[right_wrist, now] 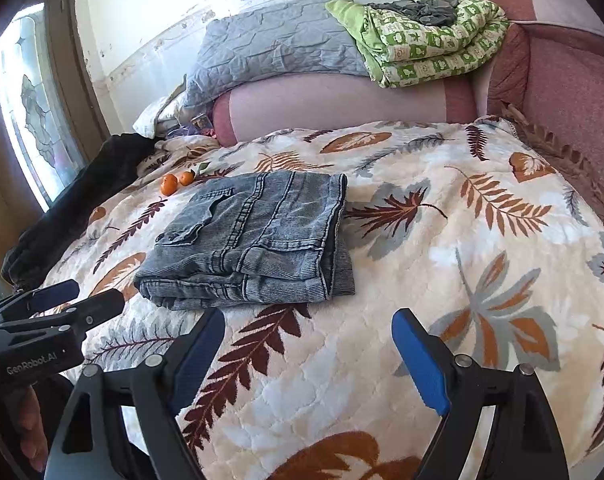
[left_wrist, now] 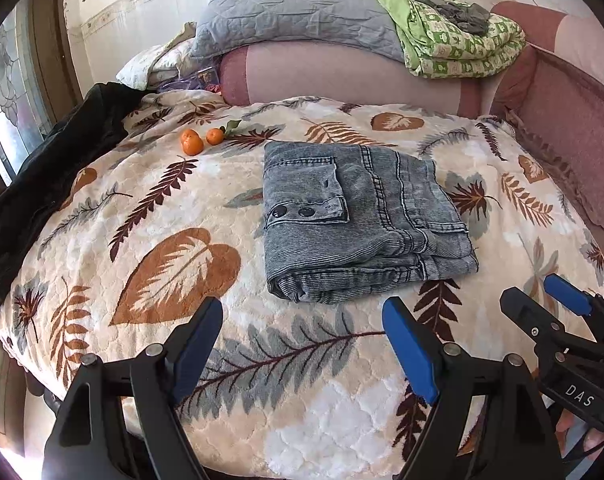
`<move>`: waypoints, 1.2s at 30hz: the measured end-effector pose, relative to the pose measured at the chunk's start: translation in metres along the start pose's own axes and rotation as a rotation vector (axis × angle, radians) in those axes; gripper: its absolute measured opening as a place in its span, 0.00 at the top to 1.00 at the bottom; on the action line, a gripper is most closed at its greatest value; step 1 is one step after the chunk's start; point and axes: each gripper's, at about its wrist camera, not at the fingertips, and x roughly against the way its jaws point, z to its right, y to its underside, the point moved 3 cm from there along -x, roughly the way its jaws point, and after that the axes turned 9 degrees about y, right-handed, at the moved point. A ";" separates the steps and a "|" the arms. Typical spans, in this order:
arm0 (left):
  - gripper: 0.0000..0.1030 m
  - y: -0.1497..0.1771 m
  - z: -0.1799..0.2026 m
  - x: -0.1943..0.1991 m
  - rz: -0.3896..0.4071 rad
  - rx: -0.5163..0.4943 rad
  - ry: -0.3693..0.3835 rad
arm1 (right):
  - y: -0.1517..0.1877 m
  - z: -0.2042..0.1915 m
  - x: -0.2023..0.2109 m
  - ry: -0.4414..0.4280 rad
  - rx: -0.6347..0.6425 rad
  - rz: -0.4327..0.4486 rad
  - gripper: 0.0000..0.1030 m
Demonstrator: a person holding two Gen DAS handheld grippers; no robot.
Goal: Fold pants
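Observation:
The grey denim pants (left_wrist: 362, 220) lie folded into a compact rectangle on the leaf-patterned blanket (left_wrist: 141, 208); they also show in the right wrist view (right_wrist: 253, 240). My left gripper (left_wrist: 302, 312) is open and empty, hovering just in front of the pants' near edge. My right gripper (right_wrist: 308, 324) is open and empty, in front of and to the right of the pants. The right gripper also shows at the right edge of the left wrist view (left_wrist: 542, 292). The left gripper shows at the left edge of the right wrist view (right_wrist: 85, 296).
Two oranges (left_wrist: 199, 140) sit behind the pants to the left. A black garment (left_wrist: 41, 184) lies along the bed's left edge. A grey quilted pillow (left_wrist: 297, 12) and a green patterned quilt (left_wrist: 458, 40) rest on the pink headboard bolster (left_wrist: 342, 76).

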 end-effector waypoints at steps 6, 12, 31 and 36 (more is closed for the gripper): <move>0.20 0.000 -0.007 -0.003 -0.002 0.023 0.014 | 0.002 -0.004 -0.005 0.007 0.017 -0.011 0.15; 0.20 0.000 -0.018 -0.005 -0.002 0.045 0.022 | 0.002 -0.010 -0.009 0.017 0.034 -0.020 0.15; 0.20 -0.009 -0.033 0.012 0.038 0.062 0.116 | -0.032 -0.049 0.023 0.026 0.179 -0.105 0.15; 0.20 -0.011 -0.030 0.010 0.031 0.056 0.121 | -0.036 -0.053 0.029 0.040 0.219 -0.118 0.15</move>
